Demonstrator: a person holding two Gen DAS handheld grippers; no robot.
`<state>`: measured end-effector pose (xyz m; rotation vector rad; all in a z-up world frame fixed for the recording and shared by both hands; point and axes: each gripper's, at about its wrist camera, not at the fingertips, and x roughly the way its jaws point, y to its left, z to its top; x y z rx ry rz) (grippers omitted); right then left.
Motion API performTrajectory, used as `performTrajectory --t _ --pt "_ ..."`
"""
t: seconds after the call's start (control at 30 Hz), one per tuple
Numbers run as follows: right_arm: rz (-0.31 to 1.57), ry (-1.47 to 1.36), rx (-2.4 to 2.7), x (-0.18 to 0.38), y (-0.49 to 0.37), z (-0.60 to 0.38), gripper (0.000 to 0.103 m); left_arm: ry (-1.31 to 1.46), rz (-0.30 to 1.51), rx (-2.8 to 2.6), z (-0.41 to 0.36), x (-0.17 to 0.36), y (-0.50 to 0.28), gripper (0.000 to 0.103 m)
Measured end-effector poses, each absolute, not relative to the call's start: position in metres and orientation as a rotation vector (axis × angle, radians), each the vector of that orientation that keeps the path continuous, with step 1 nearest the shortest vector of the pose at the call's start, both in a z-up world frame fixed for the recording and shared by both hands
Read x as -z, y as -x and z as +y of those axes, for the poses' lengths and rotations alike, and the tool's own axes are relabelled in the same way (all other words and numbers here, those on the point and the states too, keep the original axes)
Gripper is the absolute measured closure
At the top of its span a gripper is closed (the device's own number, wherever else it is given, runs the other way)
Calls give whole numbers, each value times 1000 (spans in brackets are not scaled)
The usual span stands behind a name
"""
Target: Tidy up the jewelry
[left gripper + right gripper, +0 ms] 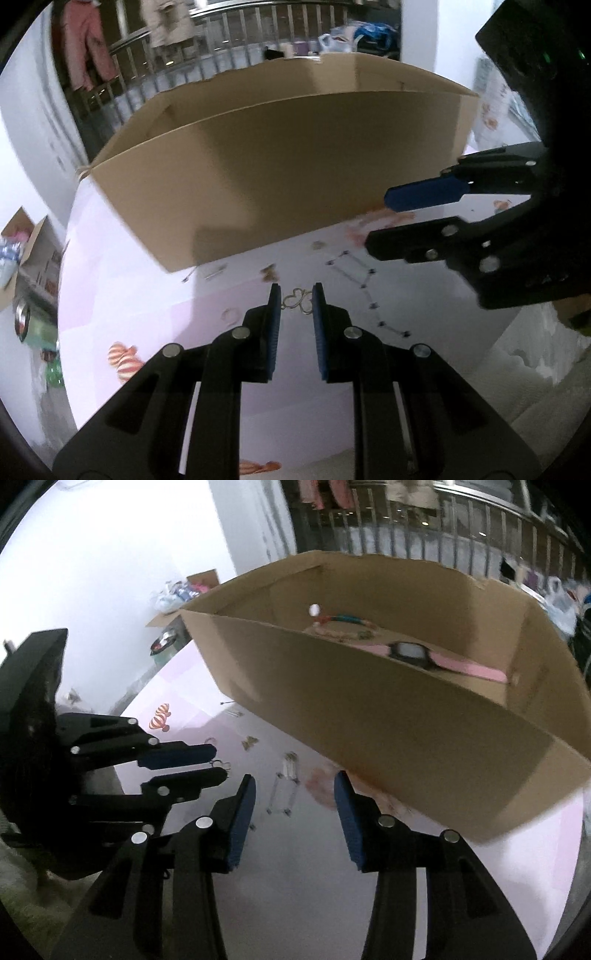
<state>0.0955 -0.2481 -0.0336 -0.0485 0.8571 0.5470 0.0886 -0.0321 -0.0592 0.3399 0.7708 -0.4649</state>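
My left gripper (297,295) pinches a small gold wire butterfly-shaped ornament (297,301) between its blue pads, just in front of the open brown cardboard box (258,177). My right gripper (295,788) stands open and empty, near the box's front wall. Inside the box lie a pink-strapped black watch (410,651) and a beaded bracelet (347,620). A clear-linked chain (284,786) lies on the pale pink table (295,886) before the box.

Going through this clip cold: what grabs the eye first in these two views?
The big open cardboard box fills the middle of both views, standing on the pale pink table; inside it lie a pink-strapped watch and a few other pieces. In front of the box, the left gripper pinches a small gold wire piece at its jaw tips, while the right gripper holds nothing, jaws apart above a clear beaded chain on the table.
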Motion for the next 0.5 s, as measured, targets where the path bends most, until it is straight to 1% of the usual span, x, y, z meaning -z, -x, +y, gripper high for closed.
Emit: performTrajectory --t 0.07,0.23,0.37,0.43,0.5 --pt "859 70 -558 35 -101 -239 60 -332 770 453 -27 60 -90 87" --pt "888 128 -550 45 -115 -223 70 -309 768 447 -19 63 -94 87" --pt "912 171 -530 53 -118 -215 76 -298 768 454 -16 66 -95 87" --pt "927 181 -521 58 -120 -214 82 -293 770 458 -14 68 -94 87" --pt "925 187 -518 58 -120 -216 83 -288 769 464 -13 68 -97 87"
